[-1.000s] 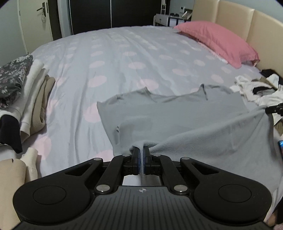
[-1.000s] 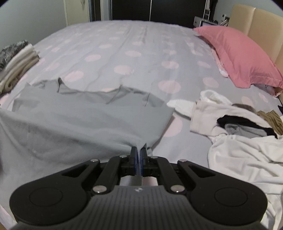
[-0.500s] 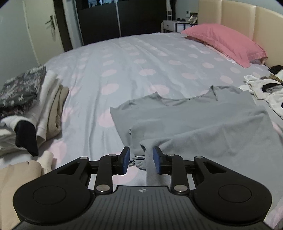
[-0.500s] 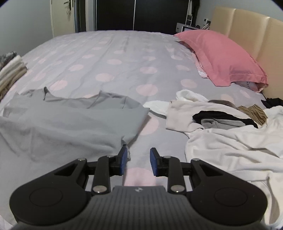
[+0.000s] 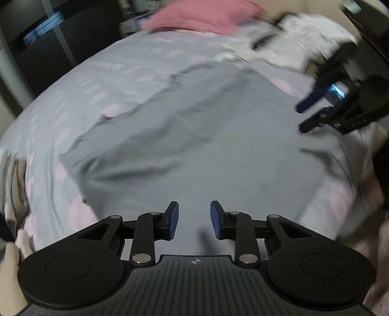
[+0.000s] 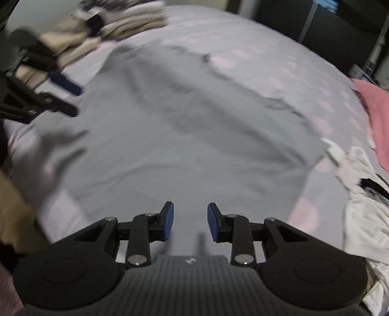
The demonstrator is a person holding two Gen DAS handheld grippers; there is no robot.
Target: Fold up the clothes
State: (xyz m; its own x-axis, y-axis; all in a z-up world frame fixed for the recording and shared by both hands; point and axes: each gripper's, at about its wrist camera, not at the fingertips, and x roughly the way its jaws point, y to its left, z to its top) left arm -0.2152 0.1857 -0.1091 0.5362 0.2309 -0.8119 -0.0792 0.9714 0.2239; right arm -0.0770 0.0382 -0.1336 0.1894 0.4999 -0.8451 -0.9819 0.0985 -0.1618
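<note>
Hovering with fingers apart, left gripper [image 5: 194,220] and right gripper [image 6: 187,221] face the spread grey garment [image 5: 206,136].

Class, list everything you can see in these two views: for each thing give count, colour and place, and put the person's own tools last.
Shirt: one, grey, spread flat on the bed, in front of both tools.
Bedsheet: one, pale lilac with pink dots, covering the bed.
Pillow: one, pink, far end of the bed.
Unfolded clothes pile: one, mostly white with some black, right of the shirt.
Folded stack: one, beige and cream, left of the shirt; blurred.
Left tool: one, black with blue pads, open, over the shirt.
Right tool: one, black with blue pads, open, over the shirt.
</note>
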